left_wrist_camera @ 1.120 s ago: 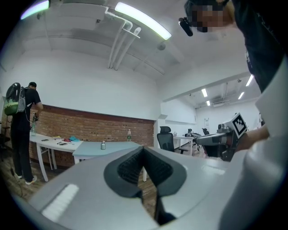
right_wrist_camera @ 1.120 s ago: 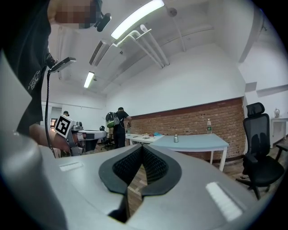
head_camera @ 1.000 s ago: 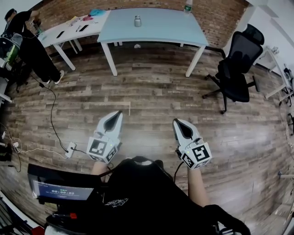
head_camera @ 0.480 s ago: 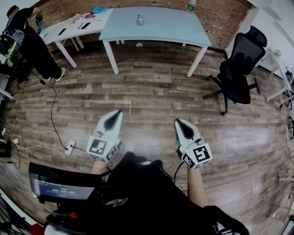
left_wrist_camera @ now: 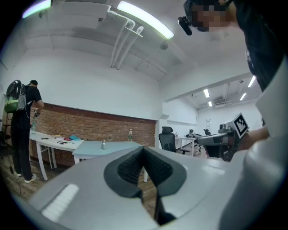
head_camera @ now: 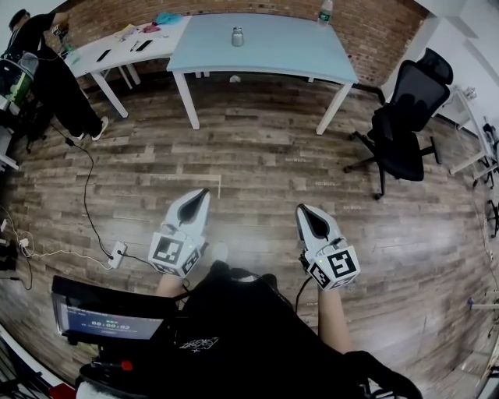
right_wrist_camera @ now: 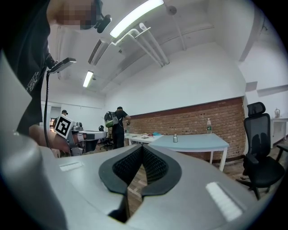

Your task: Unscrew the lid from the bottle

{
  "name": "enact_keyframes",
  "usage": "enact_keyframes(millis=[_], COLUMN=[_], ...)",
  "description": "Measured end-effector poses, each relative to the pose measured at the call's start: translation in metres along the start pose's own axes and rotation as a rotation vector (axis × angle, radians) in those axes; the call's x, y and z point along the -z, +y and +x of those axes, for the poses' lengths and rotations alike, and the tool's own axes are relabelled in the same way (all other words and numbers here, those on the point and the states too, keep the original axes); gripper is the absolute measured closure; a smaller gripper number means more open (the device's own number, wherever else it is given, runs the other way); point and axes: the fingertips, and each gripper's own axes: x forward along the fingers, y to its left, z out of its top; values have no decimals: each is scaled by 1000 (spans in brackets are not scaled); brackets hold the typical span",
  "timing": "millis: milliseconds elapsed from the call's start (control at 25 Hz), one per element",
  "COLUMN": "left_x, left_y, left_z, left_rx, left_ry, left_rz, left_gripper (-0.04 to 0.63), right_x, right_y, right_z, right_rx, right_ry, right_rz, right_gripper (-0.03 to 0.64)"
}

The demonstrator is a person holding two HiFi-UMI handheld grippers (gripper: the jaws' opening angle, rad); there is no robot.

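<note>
Both tongs are shut tight, and neither one has hold of anything. They are held out low in front of the person, side by side but apart, over the wooden floor (head_camera: 257, 156). Both point toward the tables far ahead.

At the far left, a person in dark clothes (head_camera: 43, 58) with a green backpack stands at a white table (head_camera: 105, 53) that has small things lying on it. Lower down on the left, a white power strip (head_camera: 118, 251) lies on the floor with cables running from it. A dark screen (head_camera: 105, 318) sits near the bottom edge.

Next comes the left tongs (head_camera: 203, 192). Its two black pads (left_wrist_camera: 128, 164) are pressed together at the tip with nothing between them.

Past it, a light blue table (head_camera: 281, 54) stands in front of the brick wall (head_camera: 374, 31). The small silver bottle (head_camera: 238, 36) stands upright on that table, well apart from both tongs. Its lid is too small to see well. A clear plastic bottle (head_camera: 325, 11) stands at the back edge of the same table, further right.

Then comes the right tongs (head_camera: 301, 209), with its pads (right_wrist_camera: 155, 166) closed on each other too.

At the far right, a black office chair (head_camera: 405, 109) stands on the floor.
</note>
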Motion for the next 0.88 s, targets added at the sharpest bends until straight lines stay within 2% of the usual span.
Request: enact_keyframes(millis=[560,880], left_x=[-5,-9], left_y=[23,54], left_z=[27,41], left_rx=[17,33], left_ry=[-3,-8], left_rz=[-2,0], left_gripper=[595,595], right_x=[-6,-15], right_y=[-13,-18], right_z=[30,57], right_rx=[12,41], right_ry=[5,-5], right_rz=[-1,-9], right_gripper=[614,614])
